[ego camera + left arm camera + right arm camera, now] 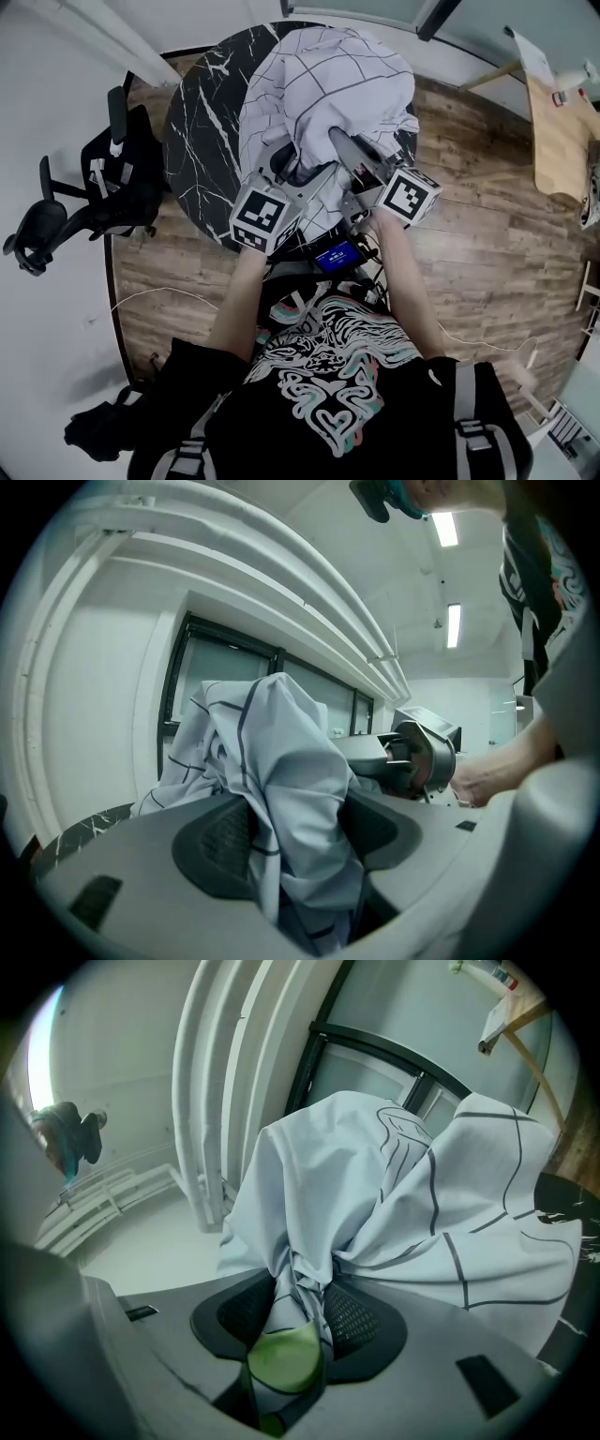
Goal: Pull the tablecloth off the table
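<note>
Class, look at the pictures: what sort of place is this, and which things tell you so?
Probably an office or workroom: a black office chair, a round marble table bearing a bunched tablecloth, and a wooden desk.

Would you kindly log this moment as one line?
left gripper: shut on tablecloth | right gripper: shut on tablecloth | tablecloth: bunched over table

A black office chair [89,202] stands at the left edge of a wood-plank floor [487,244], a pale wooden desk [558,141] at the far right, with dark-framed windows [220,667], white pipes [211,1101] and lit ceiling strip lights [453,625] above.
</note>
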The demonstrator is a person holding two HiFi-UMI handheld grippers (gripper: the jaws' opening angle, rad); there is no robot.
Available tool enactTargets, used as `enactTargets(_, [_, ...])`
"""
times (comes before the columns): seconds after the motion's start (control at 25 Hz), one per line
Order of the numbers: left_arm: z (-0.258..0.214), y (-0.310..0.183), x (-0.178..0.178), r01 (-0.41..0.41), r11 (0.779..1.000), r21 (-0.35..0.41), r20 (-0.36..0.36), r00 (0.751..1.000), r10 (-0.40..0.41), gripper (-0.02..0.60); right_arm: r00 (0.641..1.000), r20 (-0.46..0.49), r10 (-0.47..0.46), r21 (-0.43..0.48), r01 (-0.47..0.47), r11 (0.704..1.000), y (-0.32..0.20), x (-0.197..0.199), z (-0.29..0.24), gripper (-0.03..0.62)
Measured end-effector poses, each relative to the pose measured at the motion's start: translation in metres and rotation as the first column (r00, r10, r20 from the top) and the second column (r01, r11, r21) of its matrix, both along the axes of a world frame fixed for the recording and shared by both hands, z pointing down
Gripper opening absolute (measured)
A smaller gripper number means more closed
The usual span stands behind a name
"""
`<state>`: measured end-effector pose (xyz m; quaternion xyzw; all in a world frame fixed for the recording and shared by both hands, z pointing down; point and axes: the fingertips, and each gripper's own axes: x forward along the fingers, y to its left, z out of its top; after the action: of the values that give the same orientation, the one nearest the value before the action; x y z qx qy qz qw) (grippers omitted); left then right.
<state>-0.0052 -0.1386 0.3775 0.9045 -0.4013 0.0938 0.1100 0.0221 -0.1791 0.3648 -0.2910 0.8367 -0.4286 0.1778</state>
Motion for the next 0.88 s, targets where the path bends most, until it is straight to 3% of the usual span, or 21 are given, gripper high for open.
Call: enactTargets(0.88, [-0.044, 0.006, -0.005, -0.007, 0.996, 0.094, 0.022, 1.0, 0.004, 0.299, 0.999, 0.042, 0.011, 0.084, -0.014, 0.996, 0.006, -0.005, -0.048, 0.184])
